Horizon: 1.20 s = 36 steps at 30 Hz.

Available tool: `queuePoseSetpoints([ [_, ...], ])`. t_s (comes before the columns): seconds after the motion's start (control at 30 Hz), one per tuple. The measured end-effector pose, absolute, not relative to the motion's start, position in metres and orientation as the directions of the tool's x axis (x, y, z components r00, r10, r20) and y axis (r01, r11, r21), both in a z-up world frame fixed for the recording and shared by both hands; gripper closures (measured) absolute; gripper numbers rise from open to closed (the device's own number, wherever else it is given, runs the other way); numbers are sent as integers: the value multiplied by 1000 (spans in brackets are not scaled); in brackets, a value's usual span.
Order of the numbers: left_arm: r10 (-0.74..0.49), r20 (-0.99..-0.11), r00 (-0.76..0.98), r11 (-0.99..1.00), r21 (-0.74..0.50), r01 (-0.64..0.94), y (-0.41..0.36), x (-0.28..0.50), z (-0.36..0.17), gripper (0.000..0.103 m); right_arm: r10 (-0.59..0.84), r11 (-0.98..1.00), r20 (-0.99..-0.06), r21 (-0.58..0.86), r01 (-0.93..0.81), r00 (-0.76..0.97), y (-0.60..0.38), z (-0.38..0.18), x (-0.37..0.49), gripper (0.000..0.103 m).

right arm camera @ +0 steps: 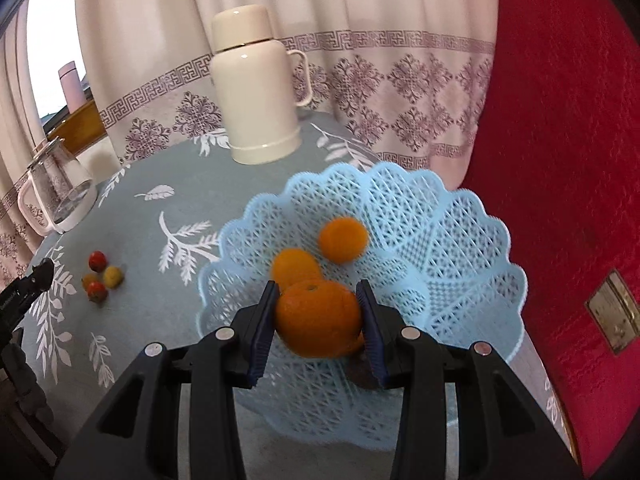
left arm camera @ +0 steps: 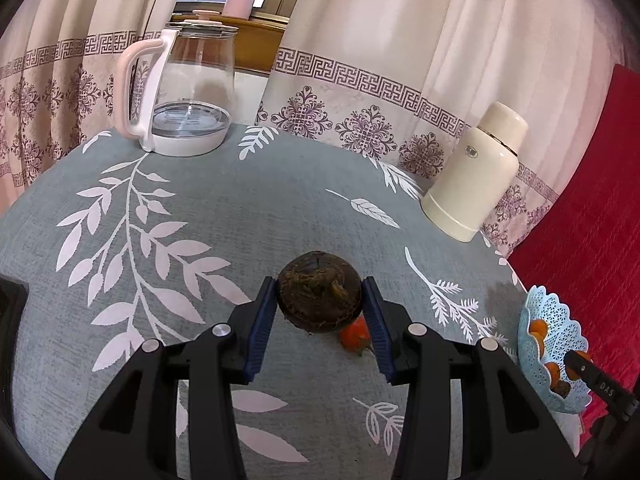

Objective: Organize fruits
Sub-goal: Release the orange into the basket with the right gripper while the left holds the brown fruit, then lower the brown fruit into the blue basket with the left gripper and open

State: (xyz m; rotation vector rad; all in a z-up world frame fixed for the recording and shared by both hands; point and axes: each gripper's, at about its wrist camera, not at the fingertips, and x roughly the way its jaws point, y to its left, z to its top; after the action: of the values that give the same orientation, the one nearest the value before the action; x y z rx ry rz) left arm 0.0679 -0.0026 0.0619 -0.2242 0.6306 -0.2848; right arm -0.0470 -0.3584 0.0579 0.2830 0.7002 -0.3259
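**Two fruits gripped, basket waiting**

While the right gripper pinches a mandarin across its middle over the blue basket, its soft peel wants light pressure. The left gripper clamps a rough, firm brown fruit above the desk, near its right edge; small fruits lie beyond.

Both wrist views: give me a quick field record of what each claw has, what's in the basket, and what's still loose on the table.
left claw: shut on a brown fibrous fruit, above the tablecloth
right claw: shut on an orange, over the blue basket
in basket: two more oranges; a dark item partly hidden under the right claw
loose on table: small red and yellow fruits
other items: glass kettle, cream flask
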Motion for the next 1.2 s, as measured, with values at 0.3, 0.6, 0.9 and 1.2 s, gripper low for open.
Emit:
queuePoseSetpoints([
  [0.3,-337,-546,767,937,-275,216,-11,65,61,58,-200,901,-644,175,397,738,-369,63,-65,62],
  [0.6,-376,-543,751,925,-269,268,-33,54,67,58,-211,876,-642,210,433,737,-389,57,-82,62],
  [0.9,-471,-546,693,882,-270,387,-87,28,75,58,-222,875,-626,210,436,748,-395,54,-89,61],
  [1.2,-565,-549,616,819,-284,498,-147,8,81,58,-220,872,-616,223,435,756,-402,50,-94,60],
])
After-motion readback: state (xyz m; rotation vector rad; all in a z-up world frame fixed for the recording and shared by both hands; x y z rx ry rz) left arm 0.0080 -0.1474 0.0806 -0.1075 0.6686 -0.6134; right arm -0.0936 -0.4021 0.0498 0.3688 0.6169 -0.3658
